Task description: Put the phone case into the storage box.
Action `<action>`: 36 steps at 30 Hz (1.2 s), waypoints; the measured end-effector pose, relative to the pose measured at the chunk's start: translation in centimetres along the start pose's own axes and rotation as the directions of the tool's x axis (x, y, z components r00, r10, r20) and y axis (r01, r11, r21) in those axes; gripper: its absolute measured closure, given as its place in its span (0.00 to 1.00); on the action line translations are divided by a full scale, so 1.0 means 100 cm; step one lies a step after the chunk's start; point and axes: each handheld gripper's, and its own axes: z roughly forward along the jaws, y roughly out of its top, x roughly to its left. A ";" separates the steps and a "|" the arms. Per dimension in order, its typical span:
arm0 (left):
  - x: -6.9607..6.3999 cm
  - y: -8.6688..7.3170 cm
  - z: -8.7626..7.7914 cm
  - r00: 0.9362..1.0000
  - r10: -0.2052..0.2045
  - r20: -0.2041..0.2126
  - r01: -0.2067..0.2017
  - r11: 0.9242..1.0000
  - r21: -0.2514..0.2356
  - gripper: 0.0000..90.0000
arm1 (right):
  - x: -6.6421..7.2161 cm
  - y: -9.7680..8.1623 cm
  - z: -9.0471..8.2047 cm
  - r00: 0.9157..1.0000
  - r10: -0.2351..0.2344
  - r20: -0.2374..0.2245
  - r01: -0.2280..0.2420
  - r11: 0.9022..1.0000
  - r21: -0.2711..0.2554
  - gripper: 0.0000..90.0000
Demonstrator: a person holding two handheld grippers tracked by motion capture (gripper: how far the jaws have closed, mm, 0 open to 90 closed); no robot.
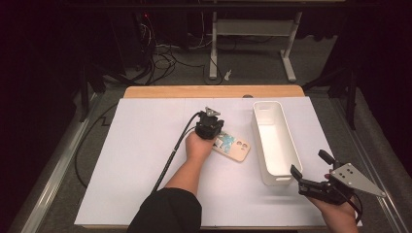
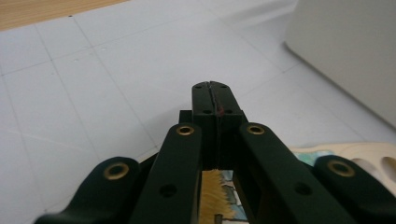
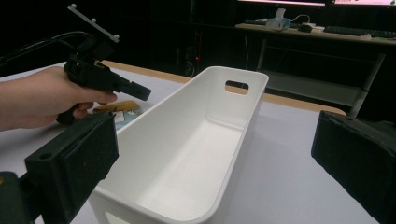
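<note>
Table surface: a white sheet covers the tabletop; a wooden edge shows along the far side, upper centre of the high view.

Phone case: a beige case with round camera cutouts lies flat at the centre of the high view. Its long axis runs diagonally, from upper left to lower right of the frame, with the cutout end toward the lower right, nearest the bin. A printed picture with teal and white areas shows at its other end.

Writing: no brand, label or text is legible on the case or the bin.

Bin: a white oblong bin stands just right of the case, long axis running near to far, with a handle slot in its far end wall. Its interior shows nothing inside.

Left gripper: held over the upper-left end of the case. In the left gripper view its jaws are pressed together at the tips; I cannot tell whether anything is pinched between them.

Right gripper: lower right of the high view, at the near end of the bin, jaws spread wide and holding nothing.
</note>
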 end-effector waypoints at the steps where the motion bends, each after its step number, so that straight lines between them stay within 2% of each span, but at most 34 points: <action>1: 0.000 0.000 0.001 1.000 0.004 -0.010 -0.004 1.000 0.010 1.00 | 0.000 0.000 0.000 1.000 0.000 -0.001 0.000 1.000 0.000 0.01; 4: 0.002 -0.003 0.005 1.000 0.008 -0.015 -0.008 0.998 0.054 1.00 | 0.000 0.000 0.000 1.000 0.000 -0.002 0.000 1.000 0.000 0.01; 6: 0.002 -0.003 0.005 1.000 0.006 -0.017 -0.005 0.998 0.065 1.00 | 0.000 0.000 0.000 1.000 -0.001 -0.002 0.001 1.000 0.000 0.01; 7: 0.000 -0.003 0.005 0.999 0.033 -0.039 -0.029 0.996 0.089 1.00 | 0.001 0.000 0.000 1.000 0.000 -0.002 0.000 1.000 0.000 0.01; 14: 0.001 -0.003 0.002 0.998 0.050 -0.025 -0.046 0.992 0.117 1.00 | 0.003 0.001 0.000 1.000 -0.003 -0.002 0.004 1.000 0.001 0.02; 15: 0.000 -0.003 0.000 0.998 0.066 -0.023 -0.063 0.990 0.125 1.00 | 0.003 0.001 0.000 1.000 -0.005 -0.004 0.005 1.000 0.000 0.02; 23: -0.001 -0.004 -0.003 0.996 0.091 -0.019 -0.087 0.987 0.137 1.00 | 0.003 0.001 0.000 1.000 -0.005 -0.004 0.005 1.000 0.000 0.02; 26: 0.000 -0.007 -0.006 0.997 0.080 -0.010 -0.078 0.988 0.133 1.00 | 0.003 0.001 0.000 1.000 -0.003 -0.001 0.003 1.000 0.002 0.02; 29: 0.000 -0.014 -0.013 0.998 0.066 -0.005 -0.065 0.990 0.128 1.00 | 0.004 0.001 0.000 1.000 -0.007 -0.002 0.007 1.000 0.002 0.02; 32: -0.002 -0.018 -0.019 0.996 0.085 -0.007 -0.084 0.987 0.135 1.00 | 0.005 0.001 0.000 1.000 -0.009 -0.003 0.009 1.000 0.000 0.02; 36: -0.002 -0.022 -0.025 0.996 0.089 -0.005 -0.088 0.986 0.141 1.00 | 0.007 0.003 -0.001 1.000 -0.013 -0.003 0.013 1.000 -0.003 0.02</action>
